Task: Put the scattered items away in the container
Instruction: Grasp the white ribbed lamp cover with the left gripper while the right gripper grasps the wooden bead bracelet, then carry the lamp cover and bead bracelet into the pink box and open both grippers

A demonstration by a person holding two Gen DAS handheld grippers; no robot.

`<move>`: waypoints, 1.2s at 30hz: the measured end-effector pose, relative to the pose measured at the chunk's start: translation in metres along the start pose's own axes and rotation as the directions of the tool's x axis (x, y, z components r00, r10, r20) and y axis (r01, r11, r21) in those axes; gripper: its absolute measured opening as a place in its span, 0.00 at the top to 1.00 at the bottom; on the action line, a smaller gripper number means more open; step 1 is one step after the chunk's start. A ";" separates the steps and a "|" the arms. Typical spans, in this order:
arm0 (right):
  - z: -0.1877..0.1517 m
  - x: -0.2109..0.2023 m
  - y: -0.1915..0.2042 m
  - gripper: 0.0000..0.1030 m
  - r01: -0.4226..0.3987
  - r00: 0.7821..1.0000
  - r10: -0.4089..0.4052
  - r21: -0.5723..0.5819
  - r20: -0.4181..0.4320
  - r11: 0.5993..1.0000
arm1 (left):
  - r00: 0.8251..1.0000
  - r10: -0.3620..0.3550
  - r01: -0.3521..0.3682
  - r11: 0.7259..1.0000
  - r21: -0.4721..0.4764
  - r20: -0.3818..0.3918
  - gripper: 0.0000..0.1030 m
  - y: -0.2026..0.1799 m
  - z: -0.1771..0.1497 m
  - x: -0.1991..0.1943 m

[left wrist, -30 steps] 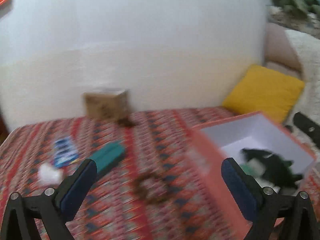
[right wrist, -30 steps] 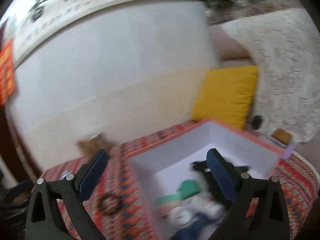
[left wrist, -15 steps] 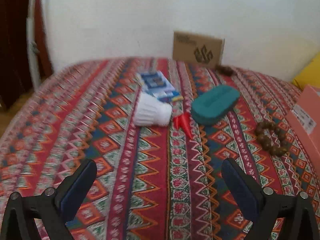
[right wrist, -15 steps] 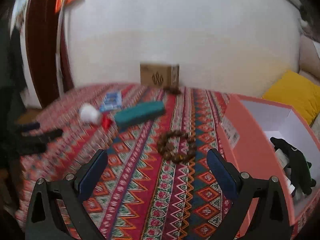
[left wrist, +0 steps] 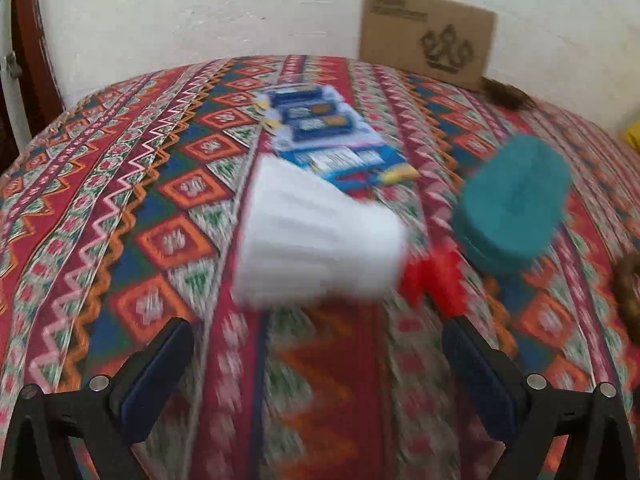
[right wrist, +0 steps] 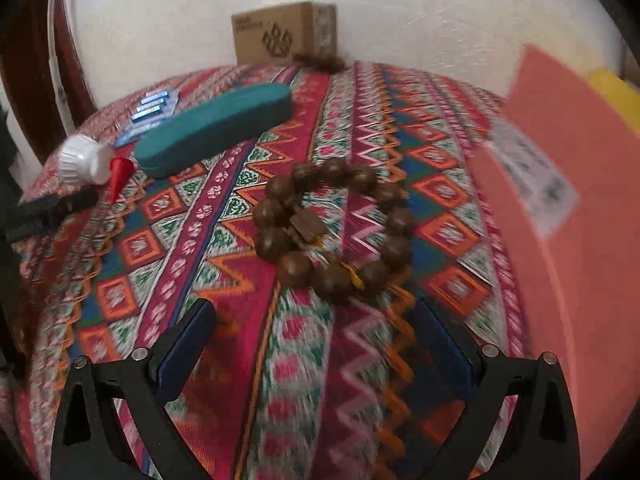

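On the patterned cloth: four loose items lie scattered, with the container at the right edge.

Left tool [left wrist: 318,364]: jaws spread wide, nothing between them, hovering low just short of the white glue bottle [left wrist: 316,240].

Right tool [right wrist: 316,344]: also gaping and empty, poised just in front of the bead bracelet [right wrist: 334,232].

White glue bottle: on its side, red nozzle [left wrist: 434,280] pointing right, touching or nearly touching the teal case [left wrist: 514,200]; motion blur makes the gap hard to judge.

Bead bracelet: a ring of brown wooden beads flat on the cloth, well apart from the bottle, near the pink box [right wrist: 568,208].

Teal case: long, rounded, lying at a slant behind the bottle.

Blue card pack [left wrist: 320,128]: flat on the cloth beyond the bottle, partly tucked under it in the left view.

Pink box: only its outer wall shows; its inside is out of view.

Handling, bottle: probably light soft plastic, ribbed, apt to roll; best pinched across the wide body, not the tapering nozzle.

Handling, bracelet: limp and heavy for its size, beads hard and smooth; take one side of the ring and let the rest hang.

Handling, case: likely stiff; grip across the narrow width near the middle.

Handling, card pack: thin and slippery; an edge needs lifting first.
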State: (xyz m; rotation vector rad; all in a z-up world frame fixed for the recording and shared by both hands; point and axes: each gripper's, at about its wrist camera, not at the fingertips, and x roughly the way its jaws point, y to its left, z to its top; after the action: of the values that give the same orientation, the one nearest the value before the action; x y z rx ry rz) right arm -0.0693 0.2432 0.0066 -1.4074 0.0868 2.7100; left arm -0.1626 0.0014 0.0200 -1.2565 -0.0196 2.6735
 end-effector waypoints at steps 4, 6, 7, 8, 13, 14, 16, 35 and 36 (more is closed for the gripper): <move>0.013 0.017 0.001 0.00 -0.013 0.999 0.012 0.019 0.034 1.000 | 0.999 -0.033 0.035 0.998 -0.050 0.038 0.01 0.015 0.015 0.007; 0.019 0.021 -0.001 0.00 -0.022 0.999 0.020 0.038 0.042 0.999 | 0.998 -0.048 0.051 0.997 -0.060 0.044 0.01 0.017 0.019 0.011; 0.022 0.022 -0.002 0.01 -0.020 0.999 0.018 0.043 0.046 0.999 | 0.997 -0.054 0.057 0.997 -0.057 0.050 0.02 0.016 0.020 0.013; 0.024 0.022 -0.002 0.05 -0.009 0.999 0.007 0.050 0.052 0.999 | 0.997 -0.063 0.065 0.997 -0.045 0.054 0.08 0.014 0.020 0.013; 0.031 0.016 0.003 0.58 0.001 0.995 -0.005 0.044 0.095 0.999 | 0.994 -0.084 0.084 0.996 0.006 0.073 0.28 0.003 0.017 0.013; 0.031 0.016 0.005 0.60 0.008 0.995 -0.012 0.038 0.097 0.999 | 0.993 -0.087 0.088 0.996 -0.007 0.076 0.29 0.005 0.017 0.013; 0.030 0.014 0.007 0.64 0.009 0.994 -0.012 0.027 0.107 1.000 | 0.993 -0.084 0.088 0.995 -0.048 0.078 0.29 0.011 0.018 0.015; 0.040 -0.044 0.043 0.81 -0.145 0.968 0.144 -0.011 0.205 0.989 | 0.963 -0.099 0.143 0.977 -0.162 0.251 0.29 0.032 0.063 -0.073; 0.042 -0.052 0.047 0.81 -0.155 0.963 0.155 -0.015 0.219 0.988 | 0.959 -0.102 0.149 0.975 -0.164 0.265 0.29 0.032 0.066 -0.081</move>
State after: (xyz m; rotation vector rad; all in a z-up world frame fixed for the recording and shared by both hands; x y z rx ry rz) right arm -0.0788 0.1971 0.0740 -1.1352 0.1919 2.9720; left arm -0.1675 -0.0396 0.1207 -0.9102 -0.3753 2.7502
